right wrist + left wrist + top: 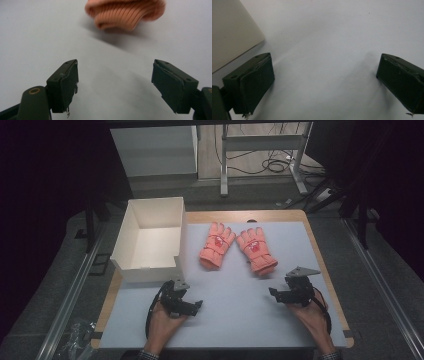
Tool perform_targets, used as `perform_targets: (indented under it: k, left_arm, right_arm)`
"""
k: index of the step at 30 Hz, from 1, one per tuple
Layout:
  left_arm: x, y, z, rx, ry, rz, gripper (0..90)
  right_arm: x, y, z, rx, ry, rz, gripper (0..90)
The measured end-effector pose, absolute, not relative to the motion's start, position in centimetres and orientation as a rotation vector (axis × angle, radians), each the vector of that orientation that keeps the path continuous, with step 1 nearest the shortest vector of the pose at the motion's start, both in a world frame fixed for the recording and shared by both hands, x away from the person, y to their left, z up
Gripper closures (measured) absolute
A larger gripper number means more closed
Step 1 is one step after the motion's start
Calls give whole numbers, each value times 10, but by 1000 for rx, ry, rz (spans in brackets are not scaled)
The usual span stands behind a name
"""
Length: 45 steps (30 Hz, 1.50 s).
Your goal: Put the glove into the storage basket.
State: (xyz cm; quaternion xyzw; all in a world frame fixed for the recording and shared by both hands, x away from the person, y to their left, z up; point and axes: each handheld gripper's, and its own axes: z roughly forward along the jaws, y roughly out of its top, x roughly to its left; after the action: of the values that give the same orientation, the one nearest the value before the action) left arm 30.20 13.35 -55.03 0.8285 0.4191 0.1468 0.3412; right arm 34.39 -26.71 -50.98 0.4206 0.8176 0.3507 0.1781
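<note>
While both hands rest low on the near part of the tabletop [225, 320], nothing is held: the left gripper [192, 306] has its jaws spread wide over bare grey surface, and the right gripper [274, 292] likewise has its jaws apart with only tabletop between them

Two salmon-pink gloves lie flat near the middle, side by side and just apart, fingers pointing toward twelve o'clock and cuffs toward the person. That layout suits a pick from the cuff end, since the ribbed cuffs are the closest, thickest part to pinch. The right glove [256, 250] sits at about eleven o'clock from the right gripper, and in the right gripper view its ribbed cuff [125, 13] lies straight ahead, beyond the open jaws, so this gripper looks aimed at it. The left glove [217, 246] lies at roughly one o'clock from the left gripper, well apart from it

An open white box [150, 237] stands at the left, at about eleven o'clock from the left gripper, its corner [232, 32] showing in the left gripper view. Empty and mouth upward beside the gloves, it is probably where they are meant to go
</note>
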Motion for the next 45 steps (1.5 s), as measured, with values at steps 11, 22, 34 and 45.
perform_targets:
  k: [11,22,34,45]
  left_arm:
    - [302,134,-550,2155,1091,382,14]
    - [302,134,-550,2155,1091,383,15]
    - [302,134,-550,2154,1091,383,15]
    - [302,133,-550,2152,1093,380,15]
  right_arm:
    - [369,-263,-487,1184,2284,1015,266]
    - [409,-252,-467,1164,2253,1056,396]
    - [461,-234,-473,1214,2259,1053,421]
    - [491,-233,-503,1456,2309,1084,483]
